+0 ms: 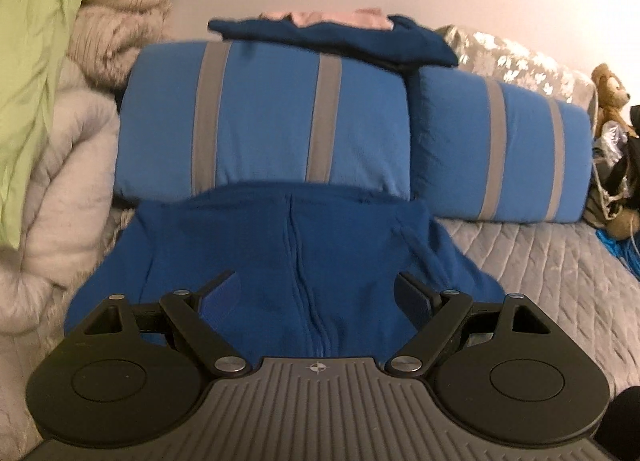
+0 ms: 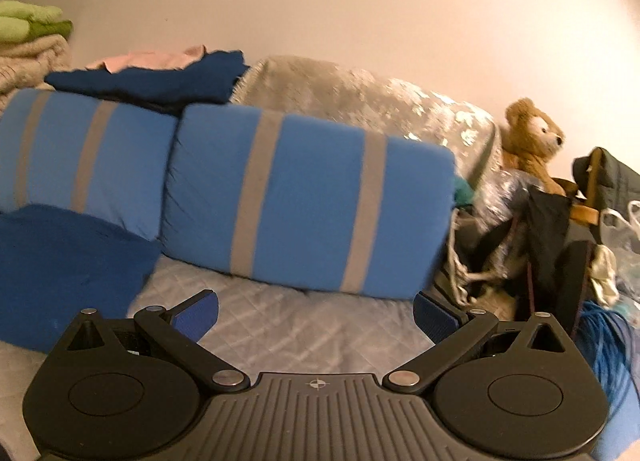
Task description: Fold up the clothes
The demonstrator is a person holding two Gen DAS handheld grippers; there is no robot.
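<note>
1. Left wrist view: looked along the left hand-held gripper (image 1: 316, 293), jaws spread wide and pinching nothing, poised over a blue garment (image 1: 280, 253) lying on the grey quilted bed (image 1: 540, 257) against two blue pillows with grey stripes (image 1: 264, 121). Showed a centre seam running down the cloth between the fingers. Judged the step as reaching for a first hold; best done by coming down on an outer edge or corner, not the seam, and pinching one layer only.
2. Same view, limits: lower hem and both sides of the garment cut off by the gripper body, so type and layout of the piece could not be told. Motion blur softened the folded dark blue and pink clothes (image 1: 340, 33) atop the pillows.
3. Right wrist view: showed the right hand-held gripper (image 2: 316, 317), likewise spread and empty, above bare quilt, with the garment (image 2: 68, 269) off to its left and apart from it. Judged to need a shift toward that cloth to mirror the other hold.
4. Same view, limits: clutter beside the teddy bear (image 2: 532, 133) too tangled to identify; blue cord (image 2: 608, 345) cut off at the frame edge.
</note>
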